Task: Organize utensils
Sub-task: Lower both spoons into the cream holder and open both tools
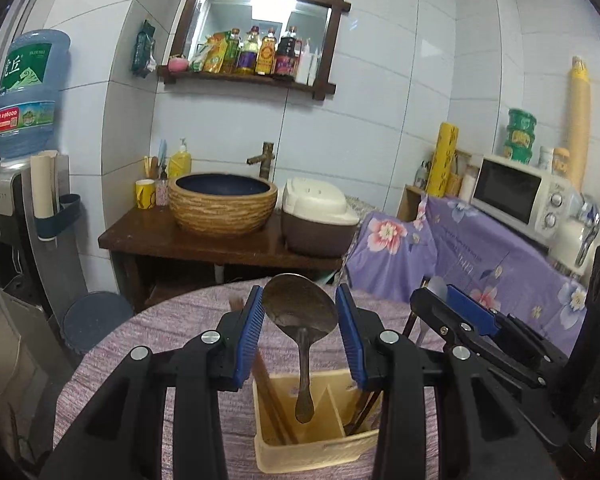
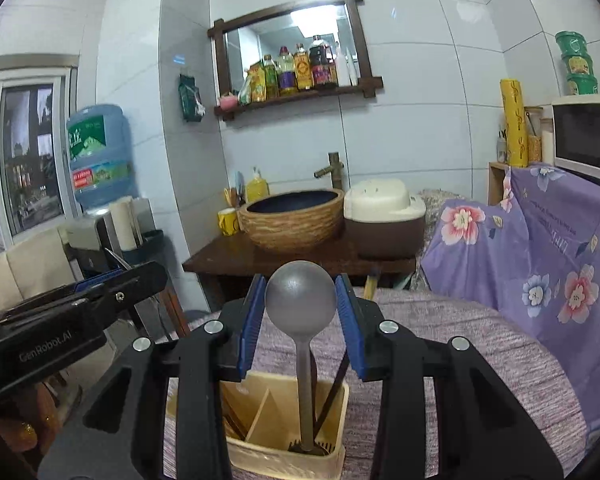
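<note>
1. At the bottom centre of both views stands one pale yellow plastic utensil holder (image 1: 320,446) (image 2: 284,460) with an inner divider, on the purple woven surface (image 1: 188,320) (image 2: 480,344).
2. The left tongs (image 1: 300,312) are spread to a middling gap around the bowl of one tarnished brown metal spoon (image 1: 300,310); its handle hangs over the holder, and whether the blue pads (image 1: 252,332) touch it cannot be told.
3. The right tongs (image 2: 300,300) flank the bowl of one grey metal spoon (image 2: 300,302) at a similar gap; its handle tip stands in the holder's right compartment, and contact is unclear.
4. Brown chopsticks (image 1: 270,404) lean in the holder's left compartment; their number cannot be counted.
5. Beyond, mid-frame, sit one woven-pattern basin with dark blue inside (image 1: 223,204) (image 2: 294,216) and one white-lidded brown rice cooker (image 1: 318,216) (image 2: 384,220).
6. At the right is one white microwave (image 1: 520,194) (image 2: 586,140).
</note>
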The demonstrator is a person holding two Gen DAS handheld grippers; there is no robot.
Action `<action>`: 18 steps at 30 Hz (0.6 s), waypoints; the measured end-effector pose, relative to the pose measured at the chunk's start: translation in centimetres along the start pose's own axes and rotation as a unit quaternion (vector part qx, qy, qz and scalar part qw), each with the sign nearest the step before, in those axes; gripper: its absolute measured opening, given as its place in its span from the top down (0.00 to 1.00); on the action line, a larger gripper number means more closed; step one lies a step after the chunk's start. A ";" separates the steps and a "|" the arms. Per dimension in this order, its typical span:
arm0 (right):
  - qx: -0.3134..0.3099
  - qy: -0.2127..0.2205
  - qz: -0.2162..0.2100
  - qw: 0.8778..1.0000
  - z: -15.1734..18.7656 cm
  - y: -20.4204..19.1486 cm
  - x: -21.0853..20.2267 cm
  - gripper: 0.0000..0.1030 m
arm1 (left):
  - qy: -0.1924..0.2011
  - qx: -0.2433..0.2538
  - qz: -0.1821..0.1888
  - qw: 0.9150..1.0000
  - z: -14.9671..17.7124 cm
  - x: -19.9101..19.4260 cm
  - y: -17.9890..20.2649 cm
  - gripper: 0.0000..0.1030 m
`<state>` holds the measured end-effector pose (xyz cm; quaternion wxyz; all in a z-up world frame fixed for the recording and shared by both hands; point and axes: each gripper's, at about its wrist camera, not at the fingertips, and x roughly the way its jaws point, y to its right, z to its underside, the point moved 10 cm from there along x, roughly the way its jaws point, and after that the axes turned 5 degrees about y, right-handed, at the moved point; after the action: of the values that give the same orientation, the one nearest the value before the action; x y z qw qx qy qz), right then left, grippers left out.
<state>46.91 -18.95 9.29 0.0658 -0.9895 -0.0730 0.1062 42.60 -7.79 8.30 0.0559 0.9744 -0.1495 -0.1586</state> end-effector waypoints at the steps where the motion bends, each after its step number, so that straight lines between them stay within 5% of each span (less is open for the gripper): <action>1: 0.001 -0.004 0.002 1.000 1.0 0.1 0.1 0.64 | -0.005 0.001 -0.002 1.000 1.0 0.2 -0.1 0.64; 9: -0.022 -0.040 0.010 0.999 6.8 0.4 0.4 0.64 | -0.047 0.001 -0.001 0.999 5.8 1.4 -1.1 0.64; 15: -0.029 -0.040 0.010 0.999 7.6 0.4 0.2 0.64 | -0.065 -0.002 0.001 0.998 7.2 1.9 -1.3 0.64; 17: -0.030 -0.035 0.005 0.999 7.5 0.4 -0.1 0.61 | -0.061 -0.002 -0.003 0.998 7.1 1.7 -1.4 0.64; 18: -0.030 -0.030 0.005 0.999 7.3 0.5 -0.3 0.50 | -0.058 -0.004 -0.003 0.998 7.0 1.5 -1.4 0.63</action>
<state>45.06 -18.61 2.18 0.0337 -0.9877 -0.0728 0.1342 42.03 -7.35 1.01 0.0504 0.9638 -0.1487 -0.2155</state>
